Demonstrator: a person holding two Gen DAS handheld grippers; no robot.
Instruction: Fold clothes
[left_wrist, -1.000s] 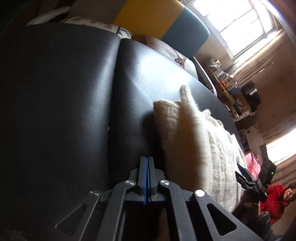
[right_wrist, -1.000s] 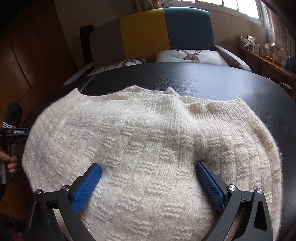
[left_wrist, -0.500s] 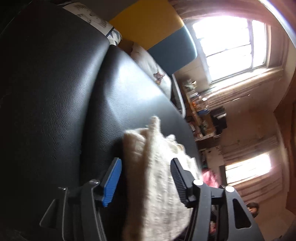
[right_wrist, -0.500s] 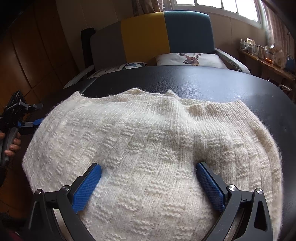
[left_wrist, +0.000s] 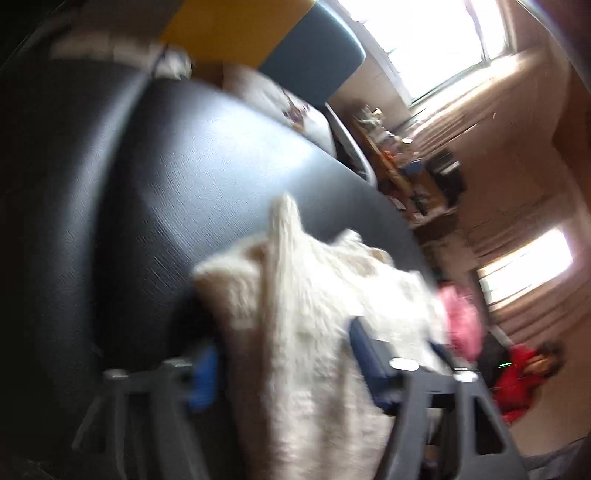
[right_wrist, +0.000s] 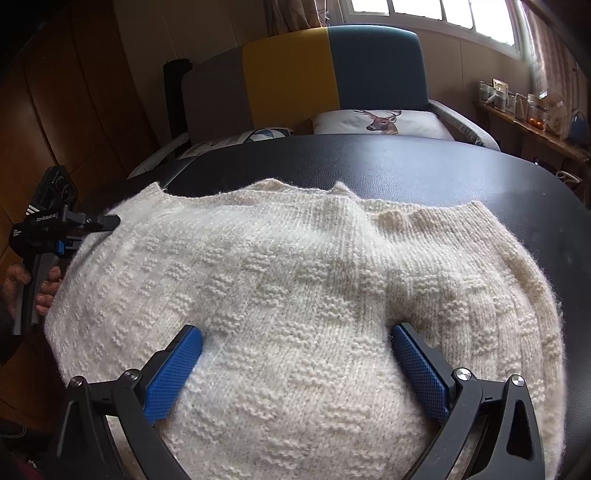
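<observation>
A cream knit sweater (right_wrist: 295, 295) lies partly folded on the black tabletop (right_wrist: 406, 166), both claws, left (left_wrist: 284, 354) and right (right_wrist: 295, 354), spread wide astride its edges, gripping nothing, further folds apparently remaining.

"GenRobot.AI" on left tongs (right_wrist: 79, 225)

A black leather-look surface (right_wrist: 424, 170) fills the foreground. Behind it stands an armchair (right_wrist: 332, 70) with a backrest in grey, yellow and teal panels — a deer-print cushion (right_wrist: 380, 122) lies on its seat. A cluttered wooden shelf (right_wrist: 532, 122) runs under the window (right_wrist: 436, 14).
</observation>
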